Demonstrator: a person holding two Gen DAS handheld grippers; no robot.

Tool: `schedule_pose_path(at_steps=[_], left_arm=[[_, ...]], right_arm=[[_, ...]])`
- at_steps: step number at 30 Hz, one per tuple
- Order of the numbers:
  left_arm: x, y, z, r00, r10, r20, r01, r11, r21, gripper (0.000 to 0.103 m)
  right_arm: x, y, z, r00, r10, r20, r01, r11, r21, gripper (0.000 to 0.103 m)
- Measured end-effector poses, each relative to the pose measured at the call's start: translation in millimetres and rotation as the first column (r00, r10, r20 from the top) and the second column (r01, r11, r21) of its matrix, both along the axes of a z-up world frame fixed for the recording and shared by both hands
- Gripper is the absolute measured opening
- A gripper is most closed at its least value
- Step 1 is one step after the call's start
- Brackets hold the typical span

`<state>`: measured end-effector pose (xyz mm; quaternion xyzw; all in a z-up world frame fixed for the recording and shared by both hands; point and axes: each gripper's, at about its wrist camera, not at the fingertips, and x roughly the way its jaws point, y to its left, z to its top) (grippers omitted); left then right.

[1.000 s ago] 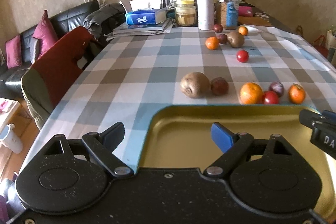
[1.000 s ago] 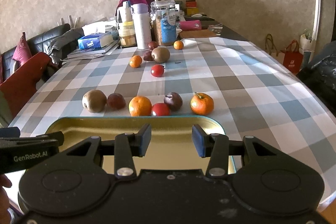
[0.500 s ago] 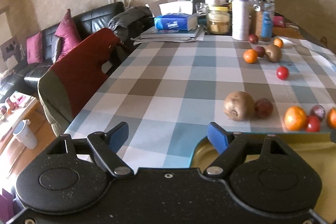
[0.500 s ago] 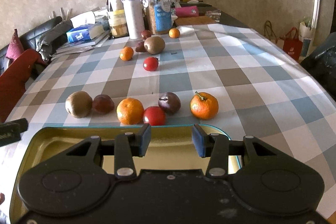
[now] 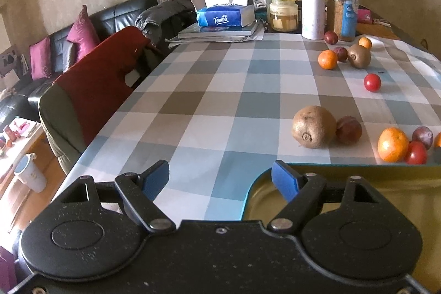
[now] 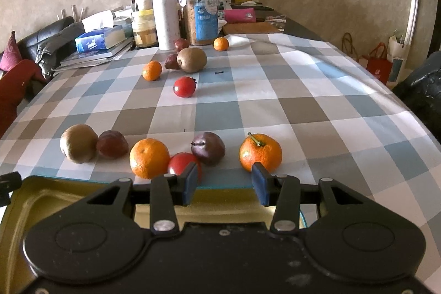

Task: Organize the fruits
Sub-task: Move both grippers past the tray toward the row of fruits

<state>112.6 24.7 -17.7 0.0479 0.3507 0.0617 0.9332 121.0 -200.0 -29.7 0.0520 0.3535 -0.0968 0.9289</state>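
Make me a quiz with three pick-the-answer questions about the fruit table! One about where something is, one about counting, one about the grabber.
1. What lies right against the near kiwi?
A. a banana
B. a dark red fruit
C. a cup

2. How many kiwis are on the table?
A. one
B. two
C. five

3. How is the right hand-held gripper?
A. shut tight
B. shut on a banana
C. open, holding nothing

Answers:
1. B, because the dark red fruit sits touching the near kiwi's side.
2. B, because there is the near kiwi and a far kiwi by the jars, and no other.
3. C, because its blue pads stand apart with only the table showing between them.
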Motion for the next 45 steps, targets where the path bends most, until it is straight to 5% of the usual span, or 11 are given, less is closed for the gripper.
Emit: schedule_pose_path(at_steps=[14, 24, 33, 45], left_arm=[[14, -18, -2, 0.999, 0.005, -0.037, -0.003, 0.998, 0.069, 0.082], [47, -28, 38, 1.000, -0.024, 0.014, 0.023, 1.000, 0.017, 0.082], [113, -65, 41, 0.988, -0.121, -0.093, 0.113, 0.990, -0.089, 0.083], [173, -94, 12, 0.972, -0.115, -0.206, 0.092, 0.989, -0.119, 0.082]], right_arm=[[21, -7, 2, 0.999, 0.029, 0.015, -0.029, 0.999, 0.023, 0.046], [50, -20, 37, 0.998, 0.056, 0.041, -0.059, 0.996, 0.069, 0.046], [97, -23, 53, 0.999, 0.022, 0.034, -0.025, 0.995, 0.100, 0.046], [160, -29, 22, 0.994, -0.085, -0.062, 0.094, 0.982, 0.164, 0.046]])
